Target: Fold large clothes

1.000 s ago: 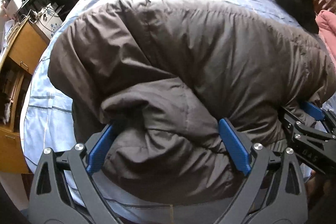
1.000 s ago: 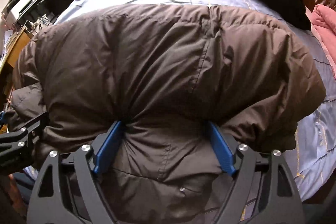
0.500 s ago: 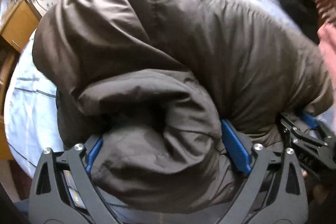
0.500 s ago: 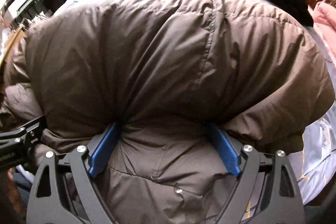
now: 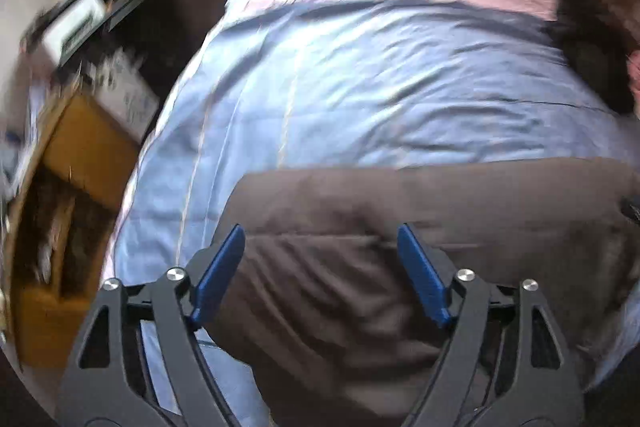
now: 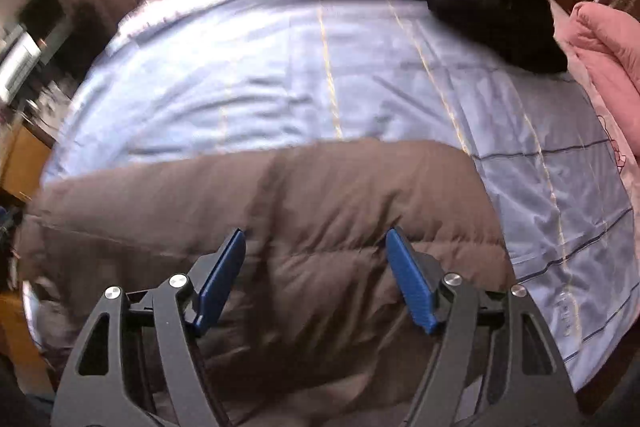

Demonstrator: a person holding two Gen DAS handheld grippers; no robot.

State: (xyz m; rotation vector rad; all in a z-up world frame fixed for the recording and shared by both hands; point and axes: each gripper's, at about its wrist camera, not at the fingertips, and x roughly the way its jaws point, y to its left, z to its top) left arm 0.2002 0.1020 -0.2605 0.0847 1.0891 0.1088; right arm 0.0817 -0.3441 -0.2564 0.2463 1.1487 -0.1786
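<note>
While both views blur: brown down jacket (image 5: 420, 211) folded at bed's (image 5: 360, 99) near edge, long axis crosswise. Left tongs (image 5: 320, 259) and right tongs (image 6: 316, 263) spread wide, bulging fabric between pads; true grip unclear. Right nearer jacket's middle.

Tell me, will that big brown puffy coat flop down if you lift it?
Probably yes. The brown coat is quilted and puffy, bulging between the jaws, so it likely sags and springs back. It looks light for its size, and its smooth shell may slide on the blue bedsheet.
</note>
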